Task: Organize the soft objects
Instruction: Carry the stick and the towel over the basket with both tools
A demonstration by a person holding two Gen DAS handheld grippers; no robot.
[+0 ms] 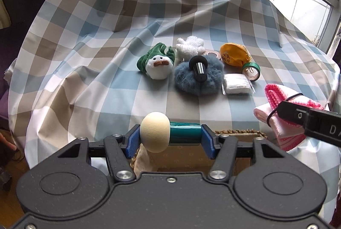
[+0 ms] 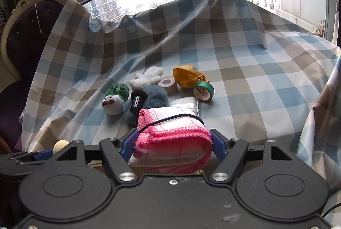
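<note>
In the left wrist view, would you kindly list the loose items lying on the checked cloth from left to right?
Green-and-white plush toy → blue-grey fluffy pompom → white packet → green tape roll. The white fluffy toy, the tan tape roll and the yellow pouch lie behind these and overlap them, so I leave them out.

Left gripper: angled downward, jaws clamped on a sponge brush. Right gripper: angled downward, blue pads pressed against a folded cloth, held.
</note>
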